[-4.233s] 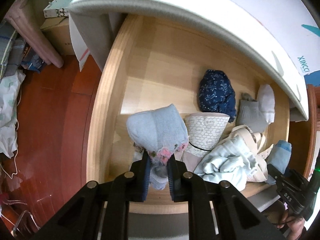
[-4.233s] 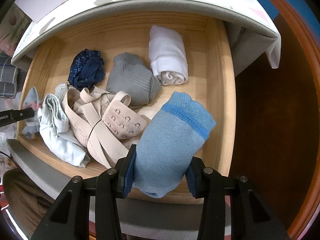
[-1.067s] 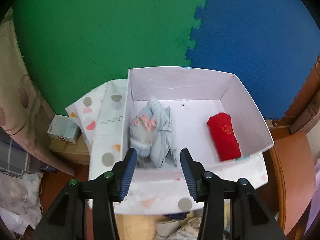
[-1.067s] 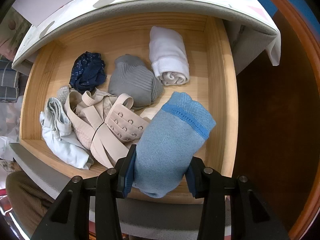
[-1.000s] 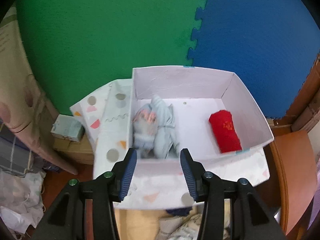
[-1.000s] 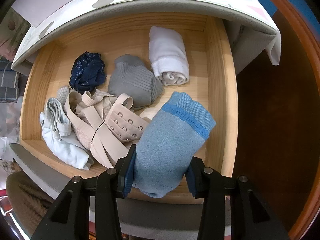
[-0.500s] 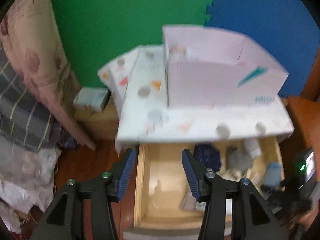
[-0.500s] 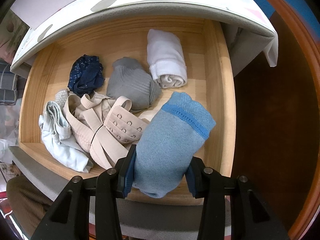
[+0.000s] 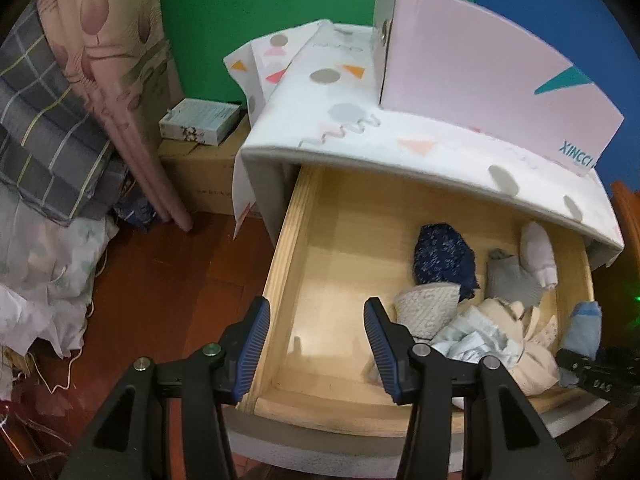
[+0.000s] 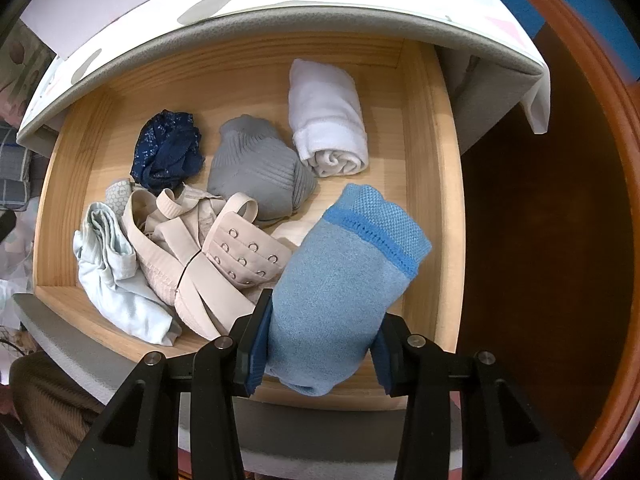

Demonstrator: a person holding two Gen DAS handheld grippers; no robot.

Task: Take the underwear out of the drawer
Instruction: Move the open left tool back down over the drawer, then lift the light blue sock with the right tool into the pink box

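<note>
Hovering above the drawer [image 9: 280,280], the left gripper [image 9: 316,344] points down, jaws apart and empty; the right gripper [image 10: 318,344] clamps blue underwear [image 10: 344,280] at the drawer's four o'clock corner.

Pale matt wooden drawer [image 10: 428,184] with visible grain, a nubbly light-blue knit cloth roll [image 10: 344,284] pressed between ribbed blue plastic pads [image 10: 259,344], and glossy reddish-brown wood floor [image 9: 160,280] beside it.

pink-and-white box [image 9: 480,80] on patterned white top [image 9: 400,148]; small printed carton [image 9: 200,120] on cardboard box [image 9: 200,176]; folded plaid bedding [image 9: 44,140]; green foam wall mat [image 9: 256,12]; red-brown floor [image 9: 160,280].
</note>
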